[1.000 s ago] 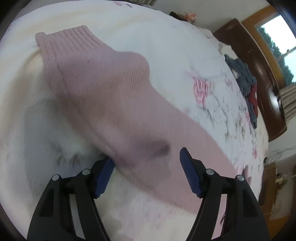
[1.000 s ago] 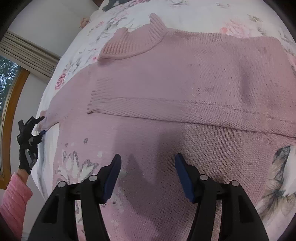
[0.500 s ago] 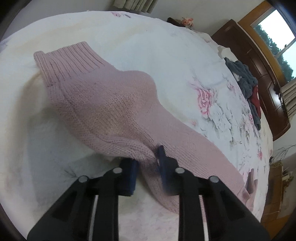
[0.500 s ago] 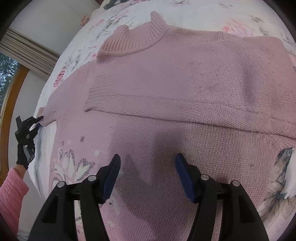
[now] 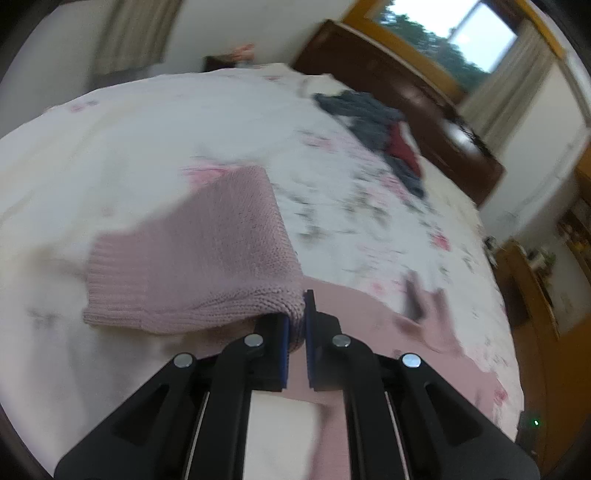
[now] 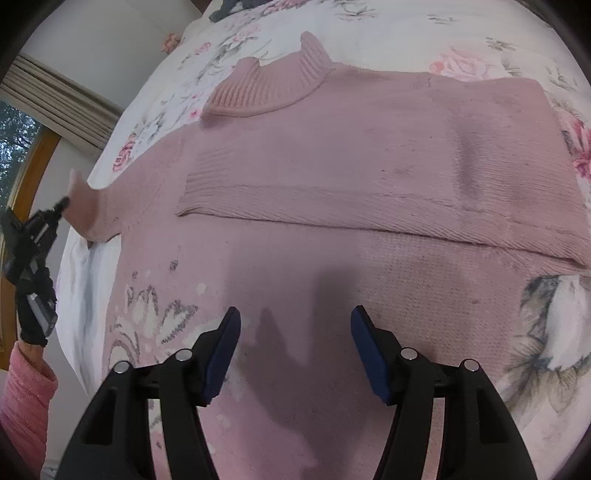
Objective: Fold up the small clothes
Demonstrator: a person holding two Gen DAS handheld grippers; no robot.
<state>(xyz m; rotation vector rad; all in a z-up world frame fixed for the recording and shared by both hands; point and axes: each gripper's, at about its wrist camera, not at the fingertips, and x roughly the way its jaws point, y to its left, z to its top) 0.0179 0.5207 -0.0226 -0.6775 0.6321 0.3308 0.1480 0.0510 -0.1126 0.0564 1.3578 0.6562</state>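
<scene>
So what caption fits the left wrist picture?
Left claw shut on the pink sweater sleeve, lifted over the flowery bed.

The pink knitted sweater (image 6: pixel 369 177) runs off the bottom edge of the right wrist view. In the left wrist view motion blur smears the flowered bedspread (image 5: pixel 351 206) and the dark heap of clothes (image 5: pixel 373 125) near the bed's far edge.

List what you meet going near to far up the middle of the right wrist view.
Right gripper, open → sweater body → folded-over sleeve → ribbed collar → floral bedsheet.
</scene>
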